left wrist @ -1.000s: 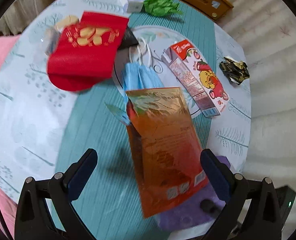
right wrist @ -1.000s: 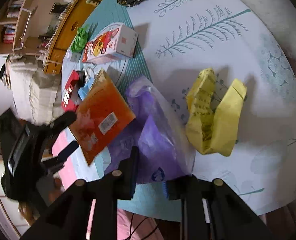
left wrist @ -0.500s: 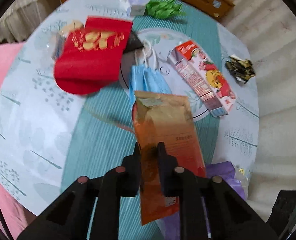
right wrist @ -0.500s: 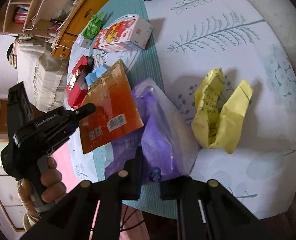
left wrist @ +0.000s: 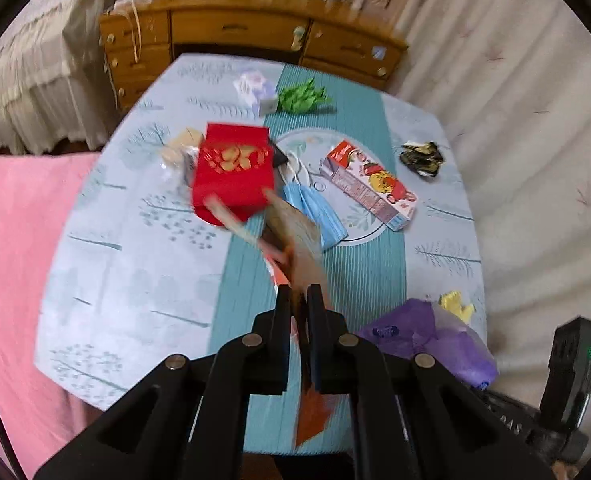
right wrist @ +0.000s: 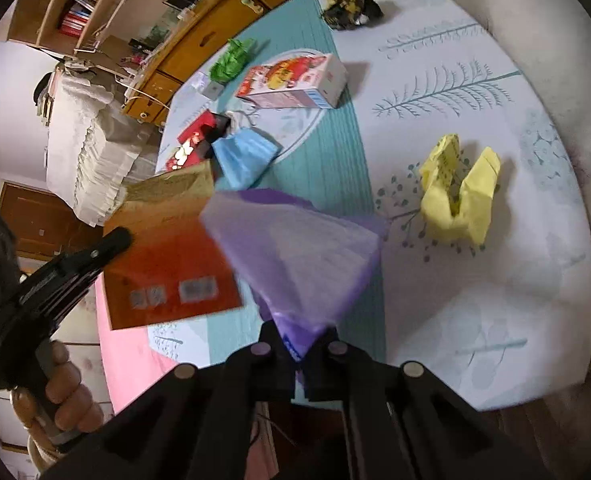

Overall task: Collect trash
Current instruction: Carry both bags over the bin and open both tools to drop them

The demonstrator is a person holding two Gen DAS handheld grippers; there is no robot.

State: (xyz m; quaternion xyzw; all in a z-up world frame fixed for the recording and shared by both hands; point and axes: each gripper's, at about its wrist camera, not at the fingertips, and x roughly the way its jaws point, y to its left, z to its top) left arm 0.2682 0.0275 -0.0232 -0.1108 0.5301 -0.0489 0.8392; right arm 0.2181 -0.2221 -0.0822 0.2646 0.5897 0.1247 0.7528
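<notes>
We see the left gripper (left wrist: 299, 300) clamped on an orange foil snack pouch (right wrist: 171, 264); its jaws are together on the pouch's edge, and the pouch hangs clear of the table (left wrist: 135, 280), blurred in the left wrist view. In the right wrist view the pouch's back shows two printed code patches, and a hand (right wrist: 63, 396) grips the left gripper's handle.

The right gripper (right wrist: 301, 344) is closed on the gathered edge of a purple plastic bag (right wrist: 299, 248). The bag fans out above the jaws, just beside the pouch, which overlaps its left edge in this view.

Still lying on the table:
- a yellow crumpled paper (right wrist: 459, 196), to the right of the bag
- a blue face mask (left wrist: 315, 208) on the teal centre stripe, near the pouch
- a red envelope with gold print (left wrist: 235, 172), left of the mask
- a juice carton (left wrist: 371, 184), on its side, right of the mask
- a black and gold crumpled wrapper (left wrist: 421, 158), near the right edge
- a green crumpled wrapper (left wrist: 303, 98) at the far end, just beside a small white box (left wrist: 255, 90)

A wooden dresser (left wrist: 247, 36) stands beyond the table.
</notes>
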